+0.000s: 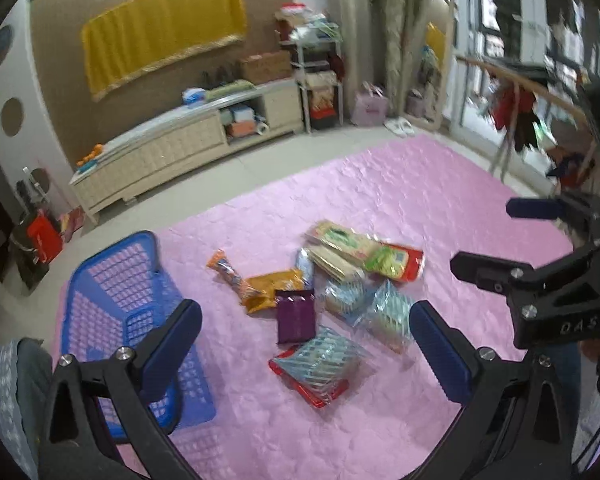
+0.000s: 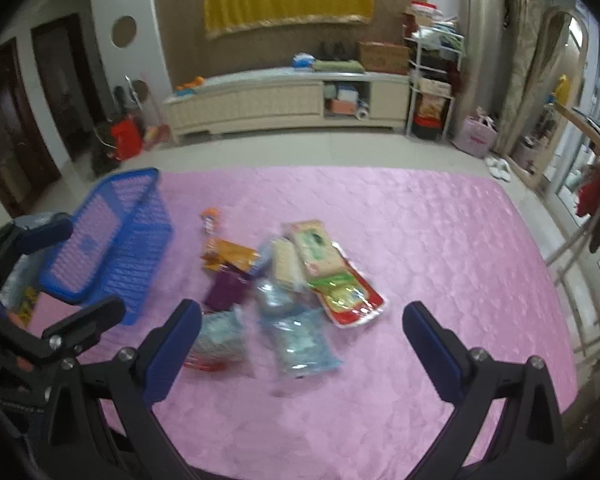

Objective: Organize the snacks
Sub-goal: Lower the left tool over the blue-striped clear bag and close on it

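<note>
Two black grippers with blue finger pads are hovering over a pink quilted mat (image 1: 400, 200) spread on the tiled floor. The left gripper (image 1: 306, 348) is standing with its jaws spread wide and nothing between them; the right gripper (image 2: 302, 342) is likewise gaping wide and holding nothing. A loose heap of snack packets is lying near the middle of the mat, well apart from both sets of pads: a dark purple foil pouch (image 1: 295, 316), an orange crinkled bag (image 1: 270, 288) touching it, a long orange-and-white wrapped stick (image 1: 226, 270) at the heap's left edge, a red-edged flat packet with green print (image 1: 396, 262), and several pale blue clear bags (image 1: 320, 358). A blue plastic lattice basket (image 1: 112, 292) is sitting at the mat's left side, just beside the heap and apart from it, appearing empty. Motion blur is smearing the packets in the right wrist view.
</note>
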`<state>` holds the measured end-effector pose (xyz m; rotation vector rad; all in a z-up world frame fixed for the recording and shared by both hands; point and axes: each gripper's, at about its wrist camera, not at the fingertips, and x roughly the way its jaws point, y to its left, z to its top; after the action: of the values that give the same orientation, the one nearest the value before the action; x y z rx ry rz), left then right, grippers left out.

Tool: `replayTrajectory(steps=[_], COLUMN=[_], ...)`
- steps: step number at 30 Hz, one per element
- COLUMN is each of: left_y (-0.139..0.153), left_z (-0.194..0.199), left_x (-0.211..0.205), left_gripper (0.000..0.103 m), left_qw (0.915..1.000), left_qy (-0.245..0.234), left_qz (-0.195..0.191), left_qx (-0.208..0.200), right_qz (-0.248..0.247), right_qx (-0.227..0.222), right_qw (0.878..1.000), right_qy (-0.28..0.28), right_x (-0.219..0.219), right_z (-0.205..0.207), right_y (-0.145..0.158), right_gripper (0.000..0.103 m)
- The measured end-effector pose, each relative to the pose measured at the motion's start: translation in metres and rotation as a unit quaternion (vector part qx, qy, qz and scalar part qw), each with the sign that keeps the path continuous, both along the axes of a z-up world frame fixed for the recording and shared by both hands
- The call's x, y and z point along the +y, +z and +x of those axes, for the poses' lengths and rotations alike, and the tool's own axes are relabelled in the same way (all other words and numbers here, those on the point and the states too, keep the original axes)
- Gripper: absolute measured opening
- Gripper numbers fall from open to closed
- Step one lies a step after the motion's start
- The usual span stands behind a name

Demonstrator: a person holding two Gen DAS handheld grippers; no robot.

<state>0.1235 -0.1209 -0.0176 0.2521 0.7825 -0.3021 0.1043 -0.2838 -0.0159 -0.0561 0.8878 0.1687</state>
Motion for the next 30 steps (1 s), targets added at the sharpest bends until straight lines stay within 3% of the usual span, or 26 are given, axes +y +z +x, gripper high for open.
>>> replayTrajectory(steps=[10, 15, 21, 22, 26, 30], left_y=[-0.066, -0.098, -0.123, -0.126, -0.138, -0.147], left_z=[0.019, 0.025, 0.042, 0.045, 0.057, 0.061], left_x=[-0.015, -0.023, -0.026, -0.026, -0.025, -0.025], left_gripper=[0.103, 0.103, 0.103, 0.101, 0.070, 0.068], left_qw=[0.9937, 0.9880, 0.9816, 0.9812, 0.9788, 0.9745], left_qy=[-0.066, -0.086, -0.098, -0.098, -0.099, -0.112], left_qz=[0.029, 0.072, 0.090, 0.089, 0.075, 0.070], left_qx=[0.086, 0.105, 0.136, 0.140, 0.163, 0.182], right_qz=[0.010, 0.000, 0.000, 0.001, 0.006, 0.007], right_qx=[0.090, 0.109, 0.126, 0.127, 0.138, 0.142], right_qw=[0.996, 0.994, 0.992, 0.992, 0.990, 0.990], right_qy=[-0.005, -0.003, -0.001, 0.000, -0.001, 0.002], right_x=[-0.012, -0.010, -0.016, -0.016, -0.019, -0.023], right_z=[0.003, 0.005, 0.011, 0.012, 0.014, 0.014], right_y=[-0.080, -0.105, -0.123, -0.125, -0.134, -0.137], right_gripper=[0.102, 0.102, 0.102, 0.102, 0.102, 0.102])
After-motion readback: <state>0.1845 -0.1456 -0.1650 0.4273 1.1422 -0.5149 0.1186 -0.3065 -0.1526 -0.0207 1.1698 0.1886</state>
